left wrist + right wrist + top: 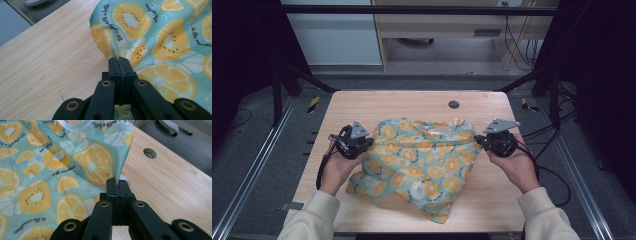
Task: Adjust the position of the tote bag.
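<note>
cloth [160, 42] — cut off by frame edges

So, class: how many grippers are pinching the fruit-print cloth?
2. The left gripper is shut on the fruit-print cloth at its left edge; the right gripper is shut on its right edge, near the clear strap.

Cloth [422, 162] lies mid-table [362, 105], between left hand-held gripper [371, 142] and right [478, 141]

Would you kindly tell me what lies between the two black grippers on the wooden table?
The teal, lemon-print cloth spans from the left gripper to the right gripper, both pinching its edges, as the high view shows.
</note>
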